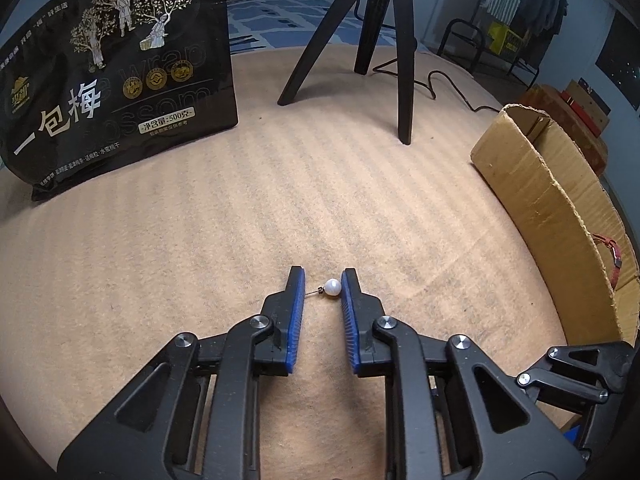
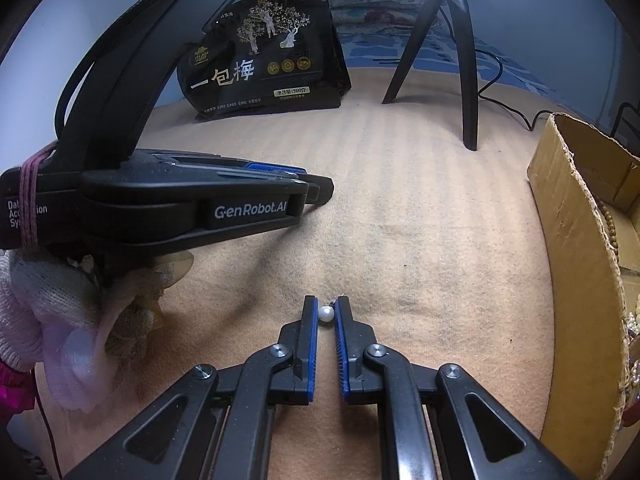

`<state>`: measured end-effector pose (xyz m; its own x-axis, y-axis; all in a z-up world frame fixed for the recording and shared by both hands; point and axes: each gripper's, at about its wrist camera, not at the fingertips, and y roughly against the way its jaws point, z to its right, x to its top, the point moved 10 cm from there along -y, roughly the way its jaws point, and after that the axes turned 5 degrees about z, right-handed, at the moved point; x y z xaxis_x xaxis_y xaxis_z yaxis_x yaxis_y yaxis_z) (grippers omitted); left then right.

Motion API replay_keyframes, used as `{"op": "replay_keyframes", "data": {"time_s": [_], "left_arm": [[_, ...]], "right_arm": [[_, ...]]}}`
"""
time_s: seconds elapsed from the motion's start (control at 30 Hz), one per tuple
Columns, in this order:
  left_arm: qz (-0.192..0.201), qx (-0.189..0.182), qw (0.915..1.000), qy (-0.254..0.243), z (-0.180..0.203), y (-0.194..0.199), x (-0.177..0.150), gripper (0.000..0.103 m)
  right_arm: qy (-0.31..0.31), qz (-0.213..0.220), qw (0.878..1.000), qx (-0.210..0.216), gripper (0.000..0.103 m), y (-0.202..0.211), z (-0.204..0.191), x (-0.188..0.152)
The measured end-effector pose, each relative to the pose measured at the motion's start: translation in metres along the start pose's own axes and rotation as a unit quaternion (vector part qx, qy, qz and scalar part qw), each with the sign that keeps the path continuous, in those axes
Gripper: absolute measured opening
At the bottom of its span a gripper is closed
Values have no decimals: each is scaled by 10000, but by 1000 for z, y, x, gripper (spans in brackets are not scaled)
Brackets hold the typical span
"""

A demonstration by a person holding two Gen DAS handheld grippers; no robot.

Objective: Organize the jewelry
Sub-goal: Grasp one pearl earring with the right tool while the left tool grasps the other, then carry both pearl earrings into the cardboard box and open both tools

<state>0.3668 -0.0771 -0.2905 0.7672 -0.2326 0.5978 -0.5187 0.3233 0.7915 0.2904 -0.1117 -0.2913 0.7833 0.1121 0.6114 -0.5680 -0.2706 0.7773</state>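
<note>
Left wrist view: left gripper (image 1: 322, 276) points steeply down at the worktop (image 1: 280, 208), which is covered in a tan ribbed cloth. Its blue pads are drawn in close and pinch a pearl earring (image 1: 332, 287) lengthwise. The pearl sits against the right pad and the thin post reaches across to the left pad. The earring lies right at the fingertips, low against the cloth; I cannot tell whether it is lifted clear.

Right wrist view: right gripper (image 2: 325, 300) is also angled down, its pads nearly together. A second pearl stud (image 2: 325, 314) sits between them just behind the tips, the pearl against the left pad and a small metal bit by the right pad. The gap is very narrow, so it reads as pinched.

From the right gripper, the left gripper (image 2: 320, 188) is ahead and to the left, well apart, held by a hand in a white knit glove (image 2: 40, 300).

A cardboard box (image 1: 540, 200) stands to the right of both grippers, open at the top. A strand of brown beads (image 2: 610, 224) and a red strap (image 1: 612, 256) lie inside it.

Far ahead and to the left stands a black printed pouch (image 1: 120, 80). Ahead, a black tripod (image 1: 400, 60) stands on the cloth.
</note>
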Motion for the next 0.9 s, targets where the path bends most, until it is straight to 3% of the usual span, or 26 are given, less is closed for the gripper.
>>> {"op": "replay_keyframes", "data": {"time_s": [0.9], "left_arm": [[-1, 103, 9999, -60, 2, 41, -17, 17]], "right_arm": [[-128, 48, 9997, -212, 6, 18, 5, -4]]}}
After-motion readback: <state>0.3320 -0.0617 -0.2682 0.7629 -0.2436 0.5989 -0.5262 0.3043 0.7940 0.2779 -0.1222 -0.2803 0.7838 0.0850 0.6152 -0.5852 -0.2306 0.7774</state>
